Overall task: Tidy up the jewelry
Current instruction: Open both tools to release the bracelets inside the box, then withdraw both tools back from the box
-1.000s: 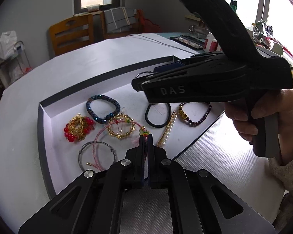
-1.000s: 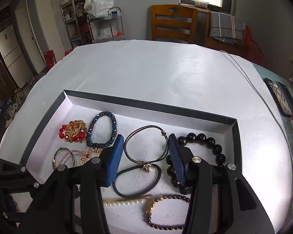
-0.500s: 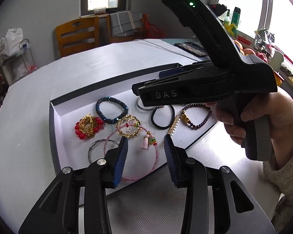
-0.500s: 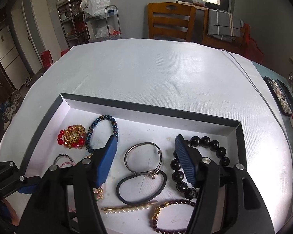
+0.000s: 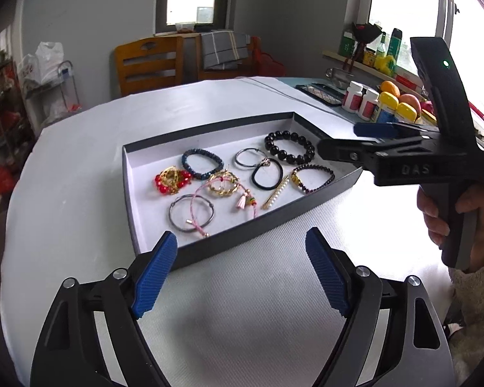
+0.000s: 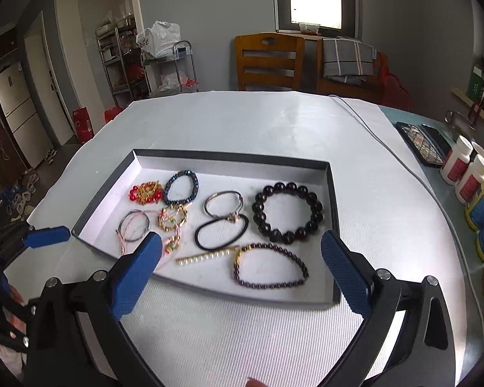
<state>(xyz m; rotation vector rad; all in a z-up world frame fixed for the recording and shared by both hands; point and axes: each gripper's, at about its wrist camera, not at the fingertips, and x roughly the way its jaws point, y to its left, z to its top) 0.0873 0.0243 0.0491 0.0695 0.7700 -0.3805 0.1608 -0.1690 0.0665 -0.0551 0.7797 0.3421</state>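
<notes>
Home dining room: wooden chairs (image 6: 269, 61), fridge (image 6: 14, 117).

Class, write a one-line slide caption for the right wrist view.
Open right gripper hovers before a grey tray of bracelets, including a black bead bracelet.

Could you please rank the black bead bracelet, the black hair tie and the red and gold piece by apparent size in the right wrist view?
1. Black bead bracelet, clearly largest.
2. Black hair tie.
3. Red and gold piece, smallest, though it lies farther from the camera.

Black left gripper (image 5: 241, 246) with ribbed blue pads (image 5: 155, 274), silver screws (image 5: 119, 272).
</notes>
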